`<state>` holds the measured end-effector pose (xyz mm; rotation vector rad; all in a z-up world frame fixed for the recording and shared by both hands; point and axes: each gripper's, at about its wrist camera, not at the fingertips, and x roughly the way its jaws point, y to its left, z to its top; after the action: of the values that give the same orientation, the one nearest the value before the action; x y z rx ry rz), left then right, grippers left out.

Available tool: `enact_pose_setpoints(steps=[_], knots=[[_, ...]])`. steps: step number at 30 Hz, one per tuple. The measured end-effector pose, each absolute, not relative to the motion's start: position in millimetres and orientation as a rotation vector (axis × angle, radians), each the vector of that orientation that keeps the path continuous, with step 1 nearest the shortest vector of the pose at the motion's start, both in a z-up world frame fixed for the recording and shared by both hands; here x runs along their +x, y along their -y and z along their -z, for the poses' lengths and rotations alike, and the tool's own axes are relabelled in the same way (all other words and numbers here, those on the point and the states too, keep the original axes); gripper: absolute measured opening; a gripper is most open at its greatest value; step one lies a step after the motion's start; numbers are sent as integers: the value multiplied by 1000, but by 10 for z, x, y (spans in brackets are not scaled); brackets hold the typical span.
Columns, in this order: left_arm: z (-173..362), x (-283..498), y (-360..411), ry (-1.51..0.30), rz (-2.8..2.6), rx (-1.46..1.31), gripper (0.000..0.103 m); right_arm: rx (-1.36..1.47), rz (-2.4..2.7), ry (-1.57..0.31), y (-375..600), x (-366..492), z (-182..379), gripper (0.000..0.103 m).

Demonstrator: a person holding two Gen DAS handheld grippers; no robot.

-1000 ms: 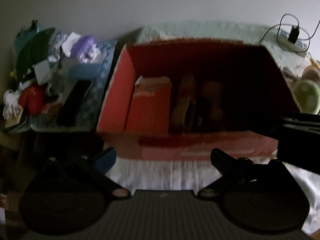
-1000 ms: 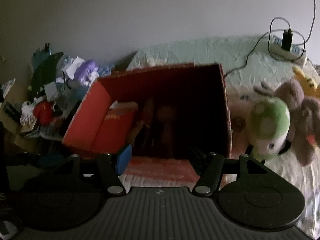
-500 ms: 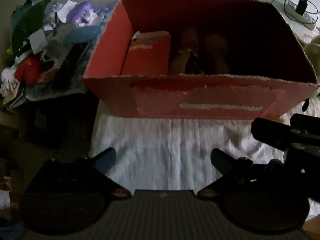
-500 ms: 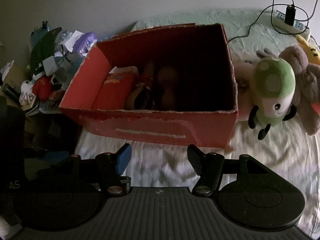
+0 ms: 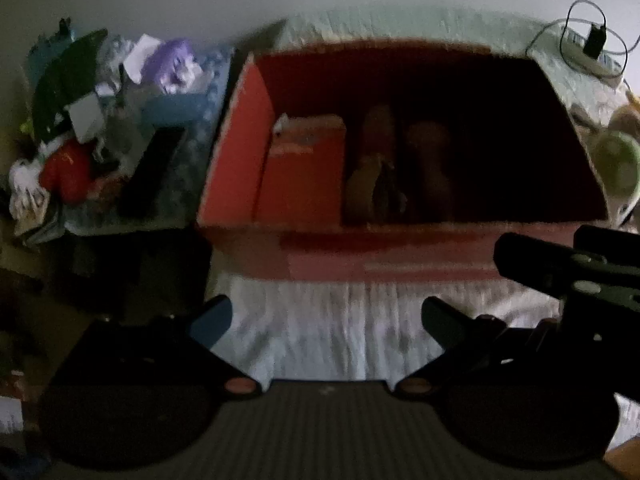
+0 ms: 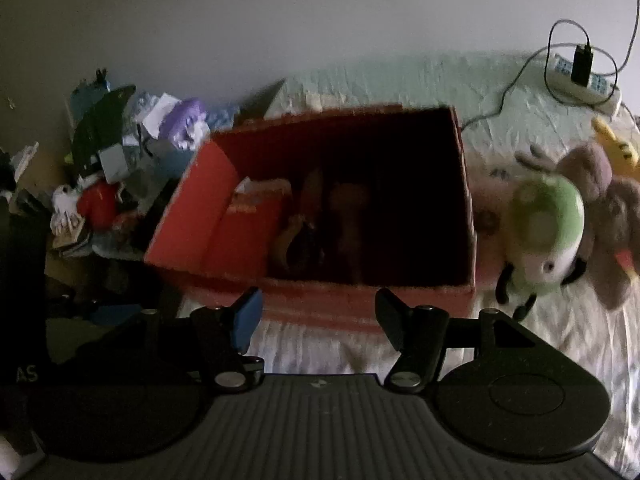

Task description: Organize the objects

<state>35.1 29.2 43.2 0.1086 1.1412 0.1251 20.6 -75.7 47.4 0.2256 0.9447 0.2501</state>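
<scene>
A red cardboard box (image 5: 236, 152) (image 6: 188, 216) stands on a bed with a white sheet (image 5: 320, 332). Inside it lie a red packet (image 5: 304, 168) (image 6: 248, 220) and dark brown soft toys (image 5: 384, 176) (image 6: 312, 232). A green-capped mushroom plush (image 6: 544, 236) lies right of the box, against a grey-brown plush (image 6: 608, 216) and a yellow one (image 6: 616, 144). My left gripper (image 5: 326, 320) is open and empty, just short of the box's front wall. My right gripper (image 6: 318, 316) is open and empty too, at the box's front right. The right gripper's body (image 5: 568, 272) shows at the right of the left wrist view.
A cluttered pile of toys, papers and a red figure (image 5: 68, 168) (image 6: 96, 204) sits left of the bed. A power strip with a charger and cable (image 6: 580, 76) (image 5: 592, 48) lies at the back right. A pale wall rises behind.
Both grippers dipped and pulled back half a second ago, showing the box's front wall, then tilted up and moved in again. Both stayed open and empty.
</scene>
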Motion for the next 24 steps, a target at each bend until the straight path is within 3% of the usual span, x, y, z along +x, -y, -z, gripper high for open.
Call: enact_pose_setpoints(steps=[10,24], knots=[[-634,644,-280,-1056,-140,148,101,232,-217,-889,763,449,-577,67],[-447,960,-247,-1031,-140,175,101,213,-173,-890,785,755,-411,68]])
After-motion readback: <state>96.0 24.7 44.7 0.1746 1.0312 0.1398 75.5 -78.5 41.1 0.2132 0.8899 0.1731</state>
